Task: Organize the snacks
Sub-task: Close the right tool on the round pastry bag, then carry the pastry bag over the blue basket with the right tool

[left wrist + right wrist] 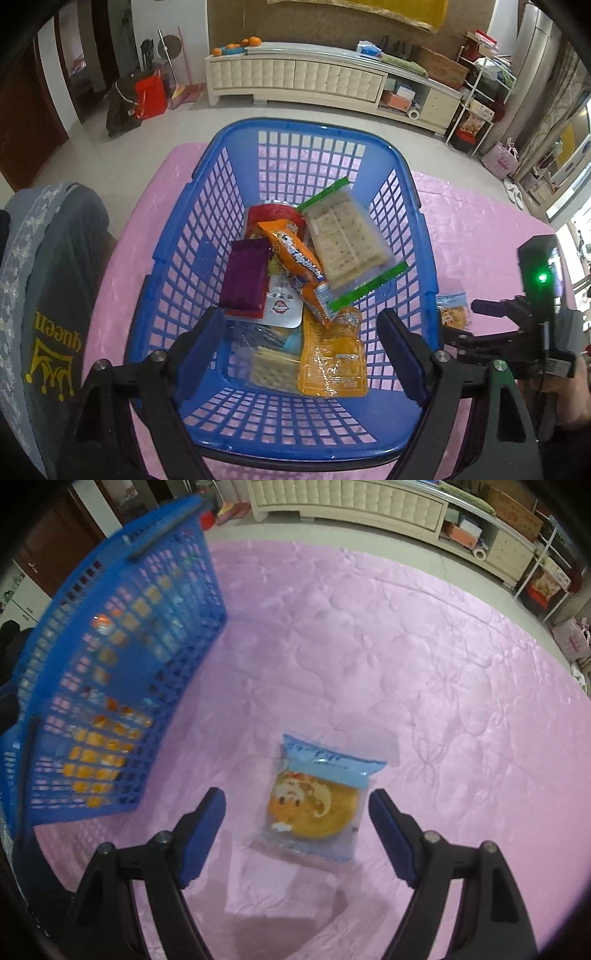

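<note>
A blue plastic basket (207,206) stands on the pink quilted cloth (480,236) and holds several snack packs. Among them are a green-edged cracker pack (347,236), an orange packet (295,258), a purple packet (245,277) and a yellow pouch (332,358). My left gripper (301,332) hangs open over the basket's near end with nothing between its fingers. One blue-and-clear cake packet (317,801) lies alone on the cloth (406,646), to the right of the basket (122,664). My right gripper (297,812) is open just above it, a finger on each side, not touching.
The other gripper's body (532,317) with a green light shows at the right in the left wrist view, next to the cake packet (452,308). A grey garment (48,295) lies left of the basket. A white cabinet (295,77) and cluttered shelves (480,92) stand beyond the floor.
</note>
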Available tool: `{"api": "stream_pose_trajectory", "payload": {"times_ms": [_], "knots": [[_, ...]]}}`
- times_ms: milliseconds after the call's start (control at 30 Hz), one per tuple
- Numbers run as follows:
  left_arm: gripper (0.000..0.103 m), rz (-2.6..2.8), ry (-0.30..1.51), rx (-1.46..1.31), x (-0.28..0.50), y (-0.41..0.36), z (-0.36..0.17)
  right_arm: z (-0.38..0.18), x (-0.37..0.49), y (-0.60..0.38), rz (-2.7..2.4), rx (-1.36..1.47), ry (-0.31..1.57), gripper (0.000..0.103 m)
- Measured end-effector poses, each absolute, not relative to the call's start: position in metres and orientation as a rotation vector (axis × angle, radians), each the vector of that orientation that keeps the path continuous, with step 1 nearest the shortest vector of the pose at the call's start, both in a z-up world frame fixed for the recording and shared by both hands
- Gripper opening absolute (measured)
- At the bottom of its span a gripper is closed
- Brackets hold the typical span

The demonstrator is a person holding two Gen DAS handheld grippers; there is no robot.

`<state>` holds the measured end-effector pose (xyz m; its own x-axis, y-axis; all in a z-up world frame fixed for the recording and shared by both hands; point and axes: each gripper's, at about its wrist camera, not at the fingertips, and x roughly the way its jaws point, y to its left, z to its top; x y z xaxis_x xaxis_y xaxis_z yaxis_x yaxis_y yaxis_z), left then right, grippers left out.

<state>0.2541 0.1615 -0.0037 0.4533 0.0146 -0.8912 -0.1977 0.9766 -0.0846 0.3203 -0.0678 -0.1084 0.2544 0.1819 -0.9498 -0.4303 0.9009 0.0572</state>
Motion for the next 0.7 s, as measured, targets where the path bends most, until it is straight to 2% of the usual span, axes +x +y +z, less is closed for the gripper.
{"api": "stream_pose_trajectory", "payload": {"times_ms": [233,267,300,333,467,700], "knots": [[0.083,0.129,1.089,-0.174,0.253,0.161,-0.008,-0.126,0.330,-0.071,0.402,-0.247,1.285,0.082],[0.083,0.129,1.082,-0.169,0.252,0.162,-0.008,-0.128,0.329,-0.071,0.407,-0.241,1.285,0.078],[0.083,0.130,1.075,-0.159,0.251,0.161,-0.007,-0.130,0.328,-0.073,0.406,-0.236,1.283,0.063],[0.083,0.132,1.069,-0.148,0.251,0.160,-0.007,-0.130,0.329,-0.073,0.398,-0.241,1.275,0.060],[0.083,0.139,1.051,-0.129,0.245,0.159,-0.002,-0.127,0.320,-0.082,0.415,-0.213,1.238,0.059],[0.083,0.098,0.988,-0.152,0.226,0.159,0.017,-0.082,0.289,-0.095,0.426,-0.184,1.169,0.059]]}}
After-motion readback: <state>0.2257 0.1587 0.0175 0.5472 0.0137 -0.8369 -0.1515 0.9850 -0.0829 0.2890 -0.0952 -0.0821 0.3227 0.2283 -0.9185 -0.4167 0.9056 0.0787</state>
